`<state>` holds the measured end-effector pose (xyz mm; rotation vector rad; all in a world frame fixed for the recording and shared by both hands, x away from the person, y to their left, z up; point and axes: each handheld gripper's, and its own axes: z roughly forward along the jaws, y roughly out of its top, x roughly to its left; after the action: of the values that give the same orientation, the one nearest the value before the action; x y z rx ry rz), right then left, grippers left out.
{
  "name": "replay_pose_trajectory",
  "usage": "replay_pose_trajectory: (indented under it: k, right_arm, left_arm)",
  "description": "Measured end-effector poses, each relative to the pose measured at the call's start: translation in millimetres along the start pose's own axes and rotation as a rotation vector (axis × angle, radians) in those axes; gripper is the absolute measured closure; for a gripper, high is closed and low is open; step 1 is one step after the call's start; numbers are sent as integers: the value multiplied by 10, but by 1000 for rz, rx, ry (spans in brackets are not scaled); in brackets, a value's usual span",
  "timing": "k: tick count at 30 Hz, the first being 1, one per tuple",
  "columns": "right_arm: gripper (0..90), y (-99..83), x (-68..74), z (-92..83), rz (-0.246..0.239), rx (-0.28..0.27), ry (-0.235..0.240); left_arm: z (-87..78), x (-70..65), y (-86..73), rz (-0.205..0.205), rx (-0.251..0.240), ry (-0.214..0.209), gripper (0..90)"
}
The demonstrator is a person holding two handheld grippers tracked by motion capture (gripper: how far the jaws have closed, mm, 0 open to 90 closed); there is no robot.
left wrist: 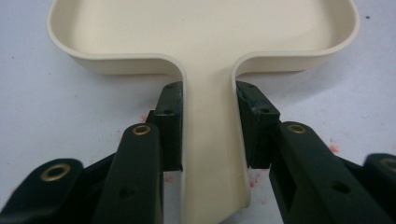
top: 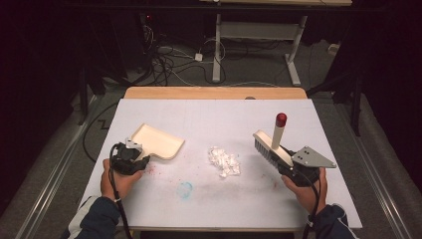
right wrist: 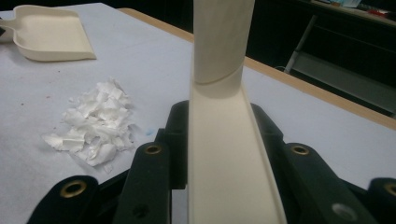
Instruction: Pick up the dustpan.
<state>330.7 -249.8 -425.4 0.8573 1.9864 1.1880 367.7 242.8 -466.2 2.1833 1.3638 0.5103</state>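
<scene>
A wide table (top: 149,199) under a pale grey-white sheet, with a strip of bare wood along its far edge, carried everything in play. On its left half lay a cream plastic dustpan (top: 158,141) with a raised rim, flat on the sheet, its mouth turned away from the person and its short handle pointing back towards them. The left gripper (top: 141,158) was clenched on that handle, one black pad on each side, as its own view showed (left wrist: 212,154). On the right, the right gripper (top: 287,167) grasped the flat cream back of a small hand brush (top: 271,148), whose dark bristles faced the middle of the table and whose round cream handle with a red cap stood up behind. Between the two, nearer the brush, sat a small heap of torn white paper scraps (top: 224,162), well apart from the pan. A faint blue smudge (top: 185,189) and some reddish specks marked the sheet.

The likely trouble lay in the sweep: the scraps looked light, so a quick stroke could scatter them past the pan. The pan's lip could also ride up if the handle were tilted, letting paper slide underneath, and the smooth handle might twist between the pads.
</scene>
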Motion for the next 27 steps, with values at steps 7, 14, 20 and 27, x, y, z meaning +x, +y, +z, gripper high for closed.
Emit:
replay_pose_trajectory:
  k: [7, 14, 20, 27]
  right_arm:
    - [676, -11, -23, 12, 1, 4, 2]
    - [676, -12, -61, 84, 40, -4, 17]
    - [677, 18, -66, 177, 61, -6, 34]
    - [677, 40, -71, 346, 111, -12, 50]
  left_arm:
    - [-101, -56, -3, 42, -3, -27, 638]
    - [-247, -154, 2, 110, 1, -53, 638]
    - [-363, -259, -27, 173, 26, -81, 638]
    - [-423, -347, -67, 224, 48, -126, 638]
